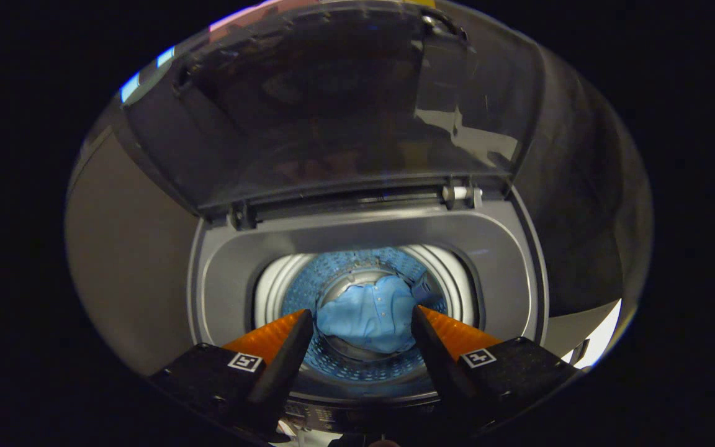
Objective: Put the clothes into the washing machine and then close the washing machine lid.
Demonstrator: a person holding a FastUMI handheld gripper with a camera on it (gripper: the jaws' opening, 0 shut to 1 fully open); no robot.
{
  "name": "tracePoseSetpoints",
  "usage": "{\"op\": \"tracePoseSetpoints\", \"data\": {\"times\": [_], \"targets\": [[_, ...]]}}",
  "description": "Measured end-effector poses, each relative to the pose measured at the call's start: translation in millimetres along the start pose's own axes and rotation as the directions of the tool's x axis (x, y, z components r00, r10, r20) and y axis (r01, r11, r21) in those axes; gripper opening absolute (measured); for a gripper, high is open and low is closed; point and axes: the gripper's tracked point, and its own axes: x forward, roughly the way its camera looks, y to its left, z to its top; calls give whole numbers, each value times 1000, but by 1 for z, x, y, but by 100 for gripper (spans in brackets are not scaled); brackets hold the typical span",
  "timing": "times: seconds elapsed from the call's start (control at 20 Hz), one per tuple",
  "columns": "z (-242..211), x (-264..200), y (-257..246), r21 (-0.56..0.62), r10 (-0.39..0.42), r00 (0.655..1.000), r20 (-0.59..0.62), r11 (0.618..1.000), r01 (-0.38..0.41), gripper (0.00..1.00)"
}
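Observation:
A top-loading washing machine (357, 239) stands ahead with its dark see-through lid (332, 105) raised upright on its rear hinges. Down in the perforated drum (364, 366) lies a light blue garment (367, 316), bunched at the bottom. My gripper (362, 316) hovers above the drum's mouth, open, its two fingers spread wide with nothing between them. The garment shows in the gap between the fingers, well below them and apart from them.
The grey top frame (221, 279) rings the drum opening. A grey panel (128, 248) rises beside the machine on the left, dark cloth (587, 205) hangs on the right. The machine's control strip (320, 413) lies just under the fingers.

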Motion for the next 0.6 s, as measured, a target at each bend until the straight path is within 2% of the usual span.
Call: {"op": "tracePoseSetpoints", "data": {"times": [0.2,0.35,0.5,0.6], "targets": [[43,-35,26,-62,62,984,165,997,-52,100],[70,-60,44,-98,99,964,245,992,-77,100],[102,-83,56,-91,144,929,342,989,-119,100],[131,-106,59,-105,165,893,420,986,-132,100]]}}
